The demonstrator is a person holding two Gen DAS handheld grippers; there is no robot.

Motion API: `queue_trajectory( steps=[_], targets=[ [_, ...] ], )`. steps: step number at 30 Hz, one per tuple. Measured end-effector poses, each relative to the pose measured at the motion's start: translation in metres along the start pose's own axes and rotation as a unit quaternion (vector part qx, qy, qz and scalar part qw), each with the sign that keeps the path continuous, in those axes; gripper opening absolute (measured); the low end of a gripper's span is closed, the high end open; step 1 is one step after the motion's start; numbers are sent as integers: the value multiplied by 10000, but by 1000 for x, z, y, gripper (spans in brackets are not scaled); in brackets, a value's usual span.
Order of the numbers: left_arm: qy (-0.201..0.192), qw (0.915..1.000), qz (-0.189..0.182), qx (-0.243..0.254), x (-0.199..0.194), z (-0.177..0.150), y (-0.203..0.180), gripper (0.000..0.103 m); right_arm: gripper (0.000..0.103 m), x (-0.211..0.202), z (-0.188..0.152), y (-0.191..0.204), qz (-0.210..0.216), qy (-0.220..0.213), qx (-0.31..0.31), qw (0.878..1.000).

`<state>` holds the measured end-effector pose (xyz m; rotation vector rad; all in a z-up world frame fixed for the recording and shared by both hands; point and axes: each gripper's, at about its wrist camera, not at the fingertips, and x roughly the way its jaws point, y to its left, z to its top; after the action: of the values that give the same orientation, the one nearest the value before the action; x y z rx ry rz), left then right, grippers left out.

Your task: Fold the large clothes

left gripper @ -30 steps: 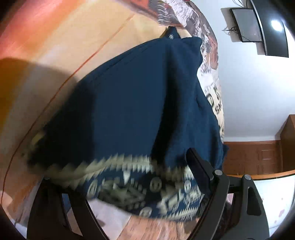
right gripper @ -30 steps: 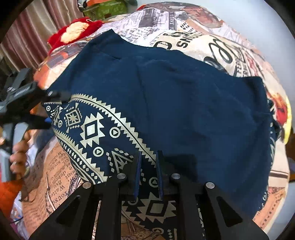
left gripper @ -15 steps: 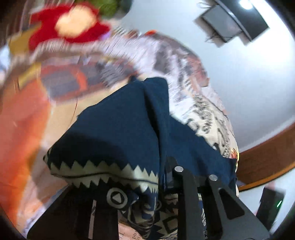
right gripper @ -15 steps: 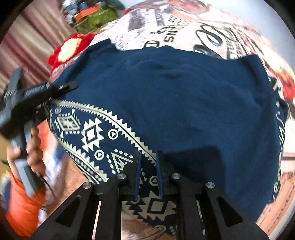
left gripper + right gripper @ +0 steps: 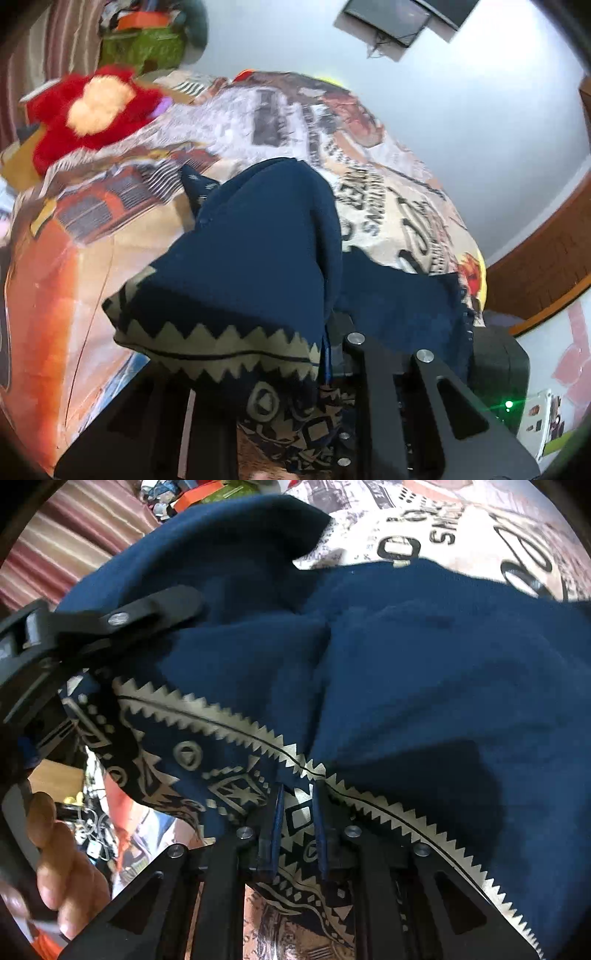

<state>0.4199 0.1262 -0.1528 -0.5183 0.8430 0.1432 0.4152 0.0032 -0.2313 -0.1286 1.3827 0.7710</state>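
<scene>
A dark blue garment [image 5: 258, 258] with a cream zigzag and geometric border lies on a bed. My left gripper [image 5: 321, 347] is shut on the border's corner and holds it raised, so the cloth drapes over one finger and hides it. In the right wrist view the left gripper [image 5: 166, 616] sits at the left, on the lifted fold of the garment [image 5: 424, 683]. My right gripper [image 5: 298, 805] is shut on the patterned hem, which shows between its blue pads [image 5: 277, 830].
The bedspread [image 5: 369, 166] has a newspaper print. A red plush toy [image 5: 88, 107] and a green box [image 5: 147, 48] sit at its far end. A person's hand [image 5: 62, 867] holds the left gripper's handle. A striped curtain [image 5: 55, 554] hangs behind.
My left gripper went from wide open to shut on the hem corner, then rose and rolled, pulling the cloth up into a fold. The right gripper kept its grip and shifted slightly.
</scene>
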Motion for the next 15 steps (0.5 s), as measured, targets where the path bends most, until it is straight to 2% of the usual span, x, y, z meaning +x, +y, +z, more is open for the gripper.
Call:
queue_trajectory(
  steps=[2,4,7,9,12,15],
  targets=[
    [-2,9999,-148,57,-4,5,-14,20,12,-7,2,0,48,116,-10,9999],
    [-43,9996,-193,194,-8,8,-31,20,12,-24,-1,-11,255,123,261,9993],
    [-76,9984,-330,461,-10,9,-69,20,12,-61,-18,-35,379,-188,600,9973],
    [-130,9959,-426,787,-11,2,-104,20,12,-87,-27,-52,273,-459,755,9957],
    [-176,9899,-542,1298,-11,-18,-150,20,12,-138,-59,-84,-141,-945,1007,9903],
    [50,9798,-749,1851,-1,-50,-191,20,12,-181,-92,-120,-283,-1253,1430,9814]
  ],
)
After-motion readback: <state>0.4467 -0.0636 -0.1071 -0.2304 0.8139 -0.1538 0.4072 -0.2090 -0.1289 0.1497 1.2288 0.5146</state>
